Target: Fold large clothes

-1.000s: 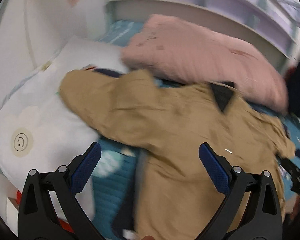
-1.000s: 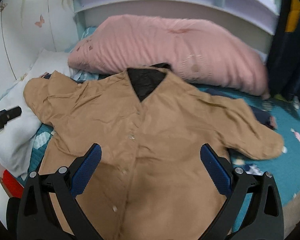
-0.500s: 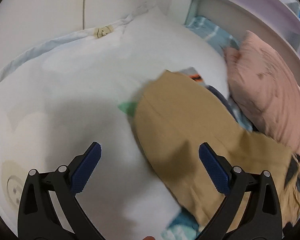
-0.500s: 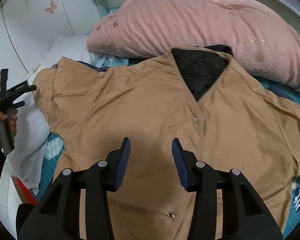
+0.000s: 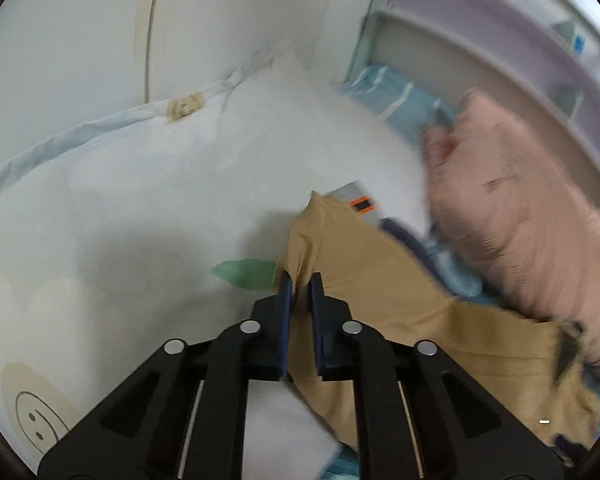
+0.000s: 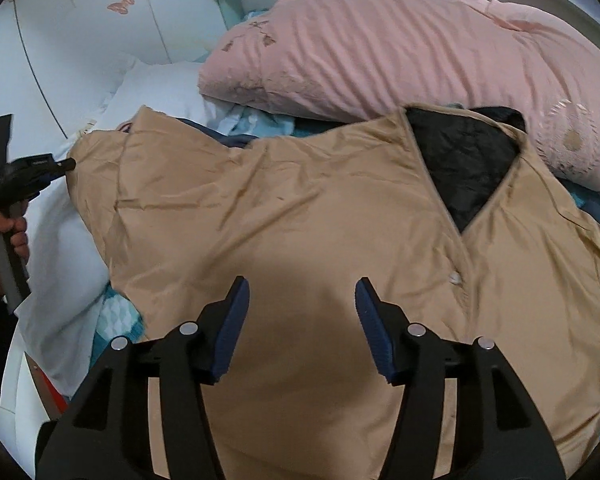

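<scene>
A tan button-front jacket [image 6: 300, 220] with black quilted lining lies spread face-up, collar toward the pink pillow [image 6: 400, 40], one sleeve outstretched.

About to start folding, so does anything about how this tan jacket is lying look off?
Yes: the tan jacket isn't flat. Its sleeve end, pinched by the left gripper, drapes up over the white pillow, off the bedspread.
</scene>
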The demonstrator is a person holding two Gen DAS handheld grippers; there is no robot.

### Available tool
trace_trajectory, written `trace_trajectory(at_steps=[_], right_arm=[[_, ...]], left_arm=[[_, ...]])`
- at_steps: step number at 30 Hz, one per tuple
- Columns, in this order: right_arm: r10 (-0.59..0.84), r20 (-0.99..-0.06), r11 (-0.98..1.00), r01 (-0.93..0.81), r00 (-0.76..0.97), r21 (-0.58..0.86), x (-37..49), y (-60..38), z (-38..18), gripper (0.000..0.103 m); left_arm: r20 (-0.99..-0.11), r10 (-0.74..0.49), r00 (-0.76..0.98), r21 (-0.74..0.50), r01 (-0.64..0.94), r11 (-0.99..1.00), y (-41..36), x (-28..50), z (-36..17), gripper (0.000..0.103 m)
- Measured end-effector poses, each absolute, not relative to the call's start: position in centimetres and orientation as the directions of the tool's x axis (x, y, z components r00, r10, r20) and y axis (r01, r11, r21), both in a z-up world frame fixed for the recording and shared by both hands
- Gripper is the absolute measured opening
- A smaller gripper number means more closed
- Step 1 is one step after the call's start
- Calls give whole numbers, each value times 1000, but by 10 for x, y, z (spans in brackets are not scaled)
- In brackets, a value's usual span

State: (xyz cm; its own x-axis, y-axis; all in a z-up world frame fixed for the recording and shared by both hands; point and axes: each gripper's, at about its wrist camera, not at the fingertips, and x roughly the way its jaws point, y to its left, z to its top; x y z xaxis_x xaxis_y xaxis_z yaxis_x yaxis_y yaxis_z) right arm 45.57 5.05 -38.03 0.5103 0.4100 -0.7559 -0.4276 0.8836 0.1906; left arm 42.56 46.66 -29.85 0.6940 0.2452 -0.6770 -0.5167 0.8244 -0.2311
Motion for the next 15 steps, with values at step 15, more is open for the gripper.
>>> trace_trajectory(at_steps=[15], right_arm=[[347,-829,893,-423,437,151,484,118,-424,53]], left_arm=[[-430,2,903,-386,-186,903,387,362,-187,5]])
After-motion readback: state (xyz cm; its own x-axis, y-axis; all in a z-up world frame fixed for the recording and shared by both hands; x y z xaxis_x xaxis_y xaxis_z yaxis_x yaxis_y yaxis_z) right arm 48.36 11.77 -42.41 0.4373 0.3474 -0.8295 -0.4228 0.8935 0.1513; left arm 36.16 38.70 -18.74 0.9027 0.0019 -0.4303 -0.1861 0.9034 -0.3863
